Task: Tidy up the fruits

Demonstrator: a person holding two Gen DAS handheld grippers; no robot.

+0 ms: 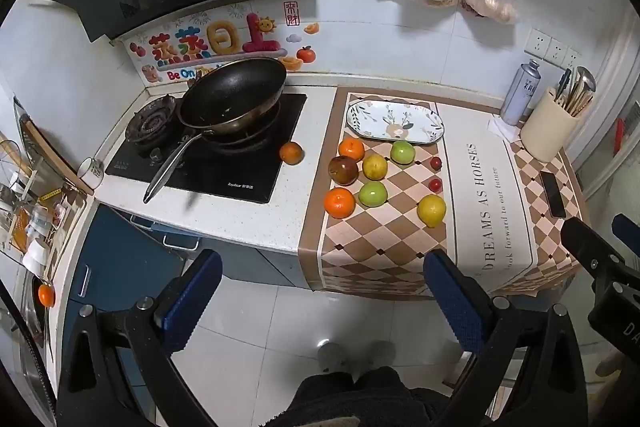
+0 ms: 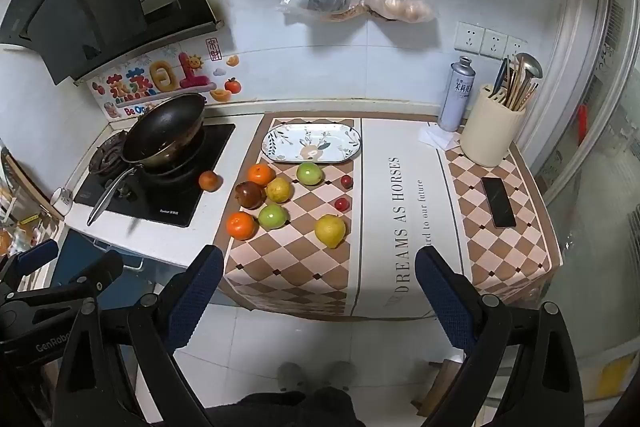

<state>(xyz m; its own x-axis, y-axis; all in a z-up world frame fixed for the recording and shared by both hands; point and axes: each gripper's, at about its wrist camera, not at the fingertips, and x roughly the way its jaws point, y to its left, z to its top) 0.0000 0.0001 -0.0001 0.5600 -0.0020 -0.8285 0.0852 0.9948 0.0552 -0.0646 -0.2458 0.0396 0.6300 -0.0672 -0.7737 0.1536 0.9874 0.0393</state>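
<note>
Several fruits lie on a checked mat on the counter: an orange (image 1: 339,202) (image 2: 241,225), green apples (image 1: 373,193) (image 2: 273,216), a yellow lemon (image 1: 431,210) (image 2: 330,230), a dark red apple (image 1: 343,170) (image 2: 250,195) and two small red fruits (image 1: 435,183). One more orange (image 1: 291,153) (image 2: 210,181) sits off the mat by the stove. Behind the fruits lies an oval patterned plate (image 1: 394,121) (image 2: 312,143) with nothing on it. My left gripper (image 1: 322,295) and right gripper (image 2: 318,291) both hang open over the floor, short of the counter, holding nothing.
A wok (image 1: 234,95) sits on the gas stove (image 1: 208,163) at the left. A utensil holder (image 2: 491,131), a spray can (image 2: 456,93) and a phone (image 2: 498,202) stand on the counter's right side. Plastic bags and scissors hang on the wall. A person's legs and slippers (image 1: 352,355) show below.
</note>
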